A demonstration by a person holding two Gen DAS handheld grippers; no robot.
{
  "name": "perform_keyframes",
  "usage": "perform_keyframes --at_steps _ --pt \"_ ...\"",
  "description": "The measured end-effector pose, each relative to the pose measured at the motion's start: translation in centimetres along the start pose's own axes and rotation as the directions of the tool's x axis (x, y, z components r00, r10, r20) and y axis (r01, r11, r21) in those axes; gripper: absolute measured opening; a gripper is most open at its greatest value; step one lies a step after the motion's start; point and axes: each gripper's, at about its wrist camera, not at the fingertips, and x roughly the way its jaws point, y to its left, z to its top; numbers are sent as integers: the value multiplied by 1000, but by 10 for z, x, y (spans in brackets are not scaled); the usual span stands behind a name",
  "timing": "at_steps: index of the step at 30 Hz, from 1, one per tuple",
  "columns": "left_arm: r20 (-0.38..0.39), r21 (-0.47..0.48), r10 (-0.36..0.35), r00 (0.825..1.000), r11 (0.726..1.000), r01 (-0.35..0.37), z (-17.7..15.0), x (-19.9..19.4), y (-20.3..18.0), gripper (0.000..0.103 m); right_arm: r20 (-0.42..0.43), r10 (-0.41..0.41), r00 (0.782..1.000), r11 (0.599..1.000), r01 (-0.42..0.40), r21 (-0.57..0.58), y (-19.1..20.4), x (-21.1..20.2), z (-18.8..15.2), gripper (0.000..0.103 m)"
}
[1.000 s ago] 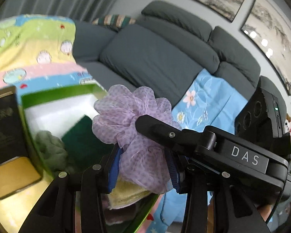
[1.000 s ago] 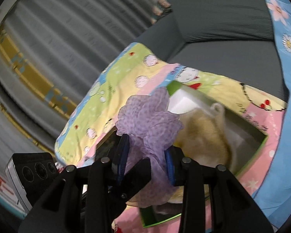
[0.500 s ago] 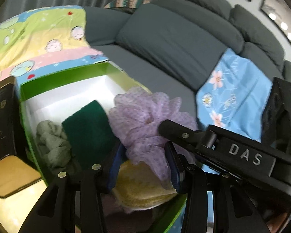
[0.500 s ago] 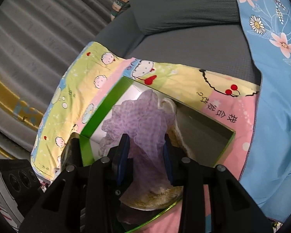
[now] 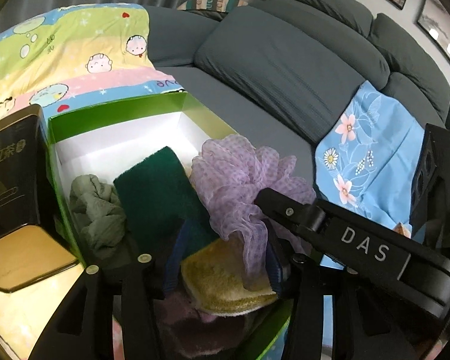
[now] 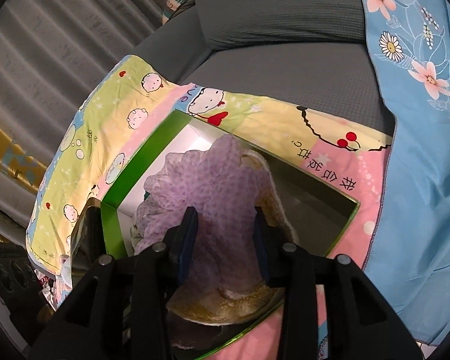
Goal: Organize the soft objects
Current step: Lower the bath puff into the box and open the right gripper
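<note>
Both claws were over the green box (image 5: 177,102): our left gripper (image 5: 222,258) had spread its pads, only the right-hand pad touching a trailing fold of the purple mesh pouf (image 5: 243,177), while our right gripper (image 6: 223,240) pinched the pouf (image 6: 207,186) between its blue pads. Just beneath the fingertips lay a yellow plush pad (image 5: 225,276). We judged it best to lower gently, release once the pouf rested, and lift clear without snagging mesh.
</note>
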Motion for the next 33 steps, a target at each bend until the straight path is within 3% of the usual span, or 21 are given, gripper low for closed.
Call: perform_keyframes --at_steps 2,7,11,13,20,23,29,33 --pt "-1 -3 22 1000 1000 -22 0 -4 1 67 14 0 1000 1000 0 -14 3 -5 -1 48" --pt "34 3 41 999 999 -41 1 -25 0 69 68 13 998 999 -10 -49 12 -20 -4 65" --pt "72 26 55 996 998 -57 -3 -45 -2 78 93 19 995 997 -12 -75 18 -31 -7 70" --pt "97 30 48 994 998 -51 -5 -57 -2 79 116 11 993 996 -1 -87 21 -36 -8 81" --pt "136 12 30 990 999 -32 -12 -90 1 80 161 11 987 993 8 -116 33 -54 -16 92" --pt "160 1 35 987 999 -36 -18 -107 6 92 187 2 982 991 23 -131 39 -63 -19 97" --pt "220 -62 28 975 998 -15 -34 -146 25 92 223 2 975 982 39 -183 56 -78 -29 98" --pt "244 -110 96 965 991 -71 -49 -172 46 92 242 13 970 972 44 -231 70 -85 -37 102"
